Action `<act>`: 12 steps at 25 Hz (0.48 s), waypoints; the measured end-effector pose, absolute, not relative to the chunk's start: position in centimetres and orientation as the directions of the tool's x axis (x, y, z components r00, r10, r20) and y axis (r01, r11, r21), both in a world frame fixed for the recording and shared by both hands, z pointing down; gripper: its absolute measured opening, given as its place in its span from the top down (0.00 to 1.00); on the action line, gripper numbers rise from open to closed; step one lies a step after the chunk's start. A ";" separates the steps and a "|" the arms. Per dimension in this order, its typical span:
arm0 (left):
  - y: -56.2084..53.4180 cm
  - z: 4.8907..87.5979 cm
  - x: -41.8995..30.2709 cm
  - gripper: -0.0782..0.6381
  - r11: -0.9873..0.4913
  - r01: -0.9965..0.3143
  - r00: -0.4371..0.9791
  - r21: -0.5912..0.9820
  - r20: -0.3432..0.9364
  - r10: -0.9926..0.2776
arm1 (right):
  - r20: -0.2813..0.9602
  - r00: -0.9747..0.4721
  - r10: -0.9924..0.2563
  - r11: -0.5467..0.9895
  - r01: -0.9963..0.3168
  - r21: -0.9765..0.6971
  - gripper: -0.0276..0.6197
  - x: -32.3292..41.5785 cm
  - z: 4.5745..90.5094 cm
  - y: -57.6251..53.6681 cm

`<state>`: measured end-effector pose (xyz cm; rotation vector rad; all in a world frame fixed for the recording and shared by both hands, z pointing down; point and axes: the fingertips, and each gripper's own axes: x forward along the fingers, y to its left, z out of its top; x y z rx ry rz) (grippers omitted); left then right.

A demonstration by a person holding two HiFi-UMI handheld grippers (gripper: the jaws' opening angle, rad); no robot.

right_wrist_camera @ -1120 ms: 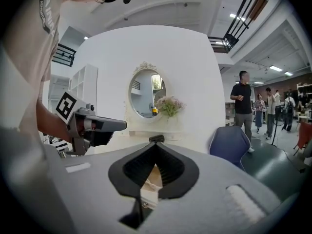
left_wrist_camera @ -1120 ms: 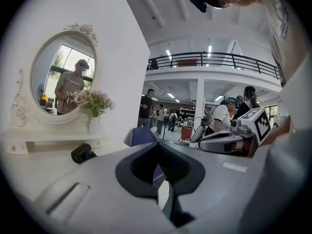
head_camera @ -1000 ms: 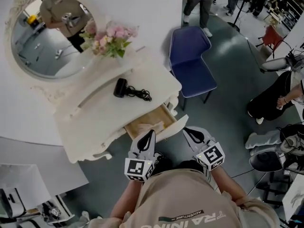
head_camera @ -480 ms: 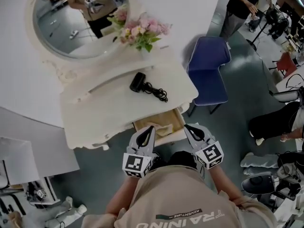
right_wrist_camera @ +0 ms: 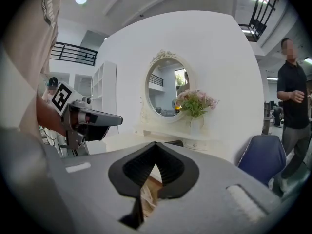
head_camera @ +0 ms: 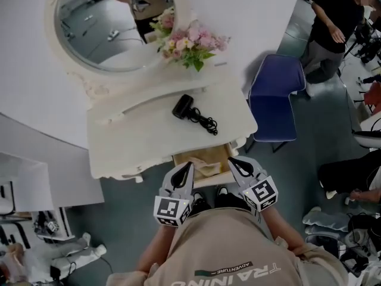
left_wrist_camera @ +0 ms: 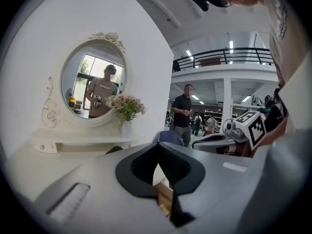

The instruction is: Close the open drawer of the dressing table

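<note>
The white dressing table [head_camera: 131,148] has one drawer [head_camera: 177,158] pulled out toward me, with a beige cloth [head_camera: 205,159] lying inside. My left gripper [head_camera: 190,165] is shut and its tip sits at the drawer's front left. The right gripper [head_camera: 231,159], also shut, has its tip at the front right corner. I cannot tell whether either tip touches the drawer. In the left gripper view the shut left gripper [left_wrist_camera: 157,146] points at the table, with wood showing below its tips. The right gripper view shows the right gripper [right_wrist_camera: 156,144] shut, with the cloth [right_wrist_camera: 146,196] beneath it.
A black hair dryer [head_camera: 183,106] with its cord lies on the tabletop under the oval mirror [head_camera: 107,28]. Pink flowers [head_camera: 190,43] stand beside the mirror. A blue chair [head_camera: 275,100] stands right of the table, and a person [head_camera: 330,28] stands beyond it.
The head view has swung, so the table now sits more central and squarer to me. Both grippers stay shut and have drawn slightly nearer the drawer front.
</note>
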<state>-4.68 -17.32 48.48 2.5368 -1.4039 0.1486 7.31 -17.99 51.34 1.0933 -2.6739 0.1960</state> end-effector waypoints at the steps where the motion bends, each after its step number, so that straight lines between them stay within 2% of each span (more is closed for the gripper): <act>1: -17.6 48.3 -4.6 0.87 -0.499 -0.850 0.525 0.168 0.199 -0.827 | 0.271 -0.696 -0.665 0.716 -0.697 -0.034 0.95 7.5 51.3 -18.3; 6: -18.7 47.4 -3.8 0.87 -0.463 -0.870 0.489 0.170 0.174 -0.855 | 0.300 -0.710 -0.637 0.730 -0.681 -0.061 0.95 8.9 52.9 -19.3; 12: -18.9 47.0 -3.0 0.87 -0.448 -0.879 0.472 0.164 0.166 -0.866 | 0.473 -0.681 -0.559 0.718 -0.682 -0.135 0.95 11.3 60.9 -17.7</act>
